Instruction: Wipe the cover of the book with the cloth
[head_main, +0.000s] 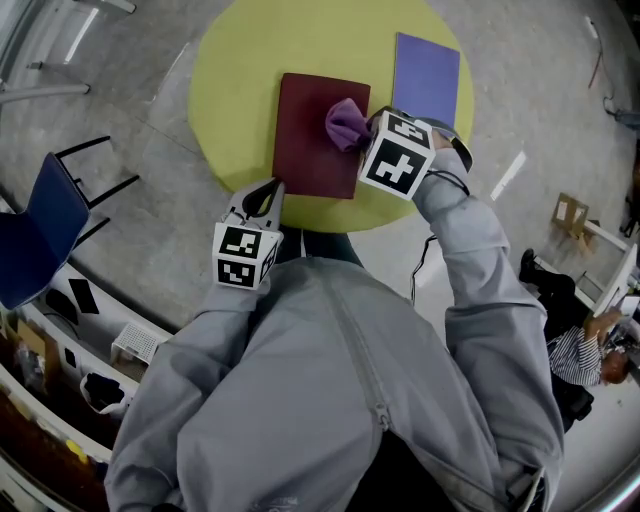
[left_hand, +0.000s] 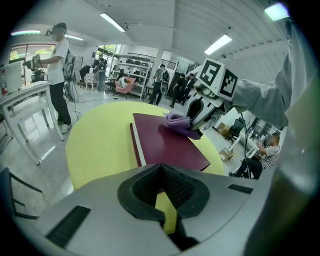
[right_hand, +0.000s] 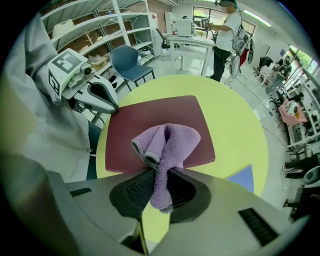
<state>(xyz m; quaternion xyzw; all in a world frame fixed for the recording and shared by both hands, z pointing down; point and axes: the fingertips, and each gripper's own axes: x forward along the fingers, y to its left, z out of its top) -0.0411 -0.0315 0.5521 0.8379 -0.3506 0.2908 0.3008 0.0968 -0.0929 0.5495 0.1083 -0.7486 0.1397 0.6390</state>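
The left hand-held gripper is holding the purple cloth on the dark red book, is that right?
No, the right hand-held gripper holds the purple cloth on the dark red book; the right gripper view shows it pinched between that gripper's jaws.

Maroon book (head_main: 320, 135), lilac cloth (head_main: 346, 122), yellow-green table (head_main: 235, 70), blue-violet sheet (head_main: 427, 75).

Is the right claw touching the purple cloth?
Touching. The right gripper view shows the right gripper shut on the purple cloth, jaws pinching its tail.
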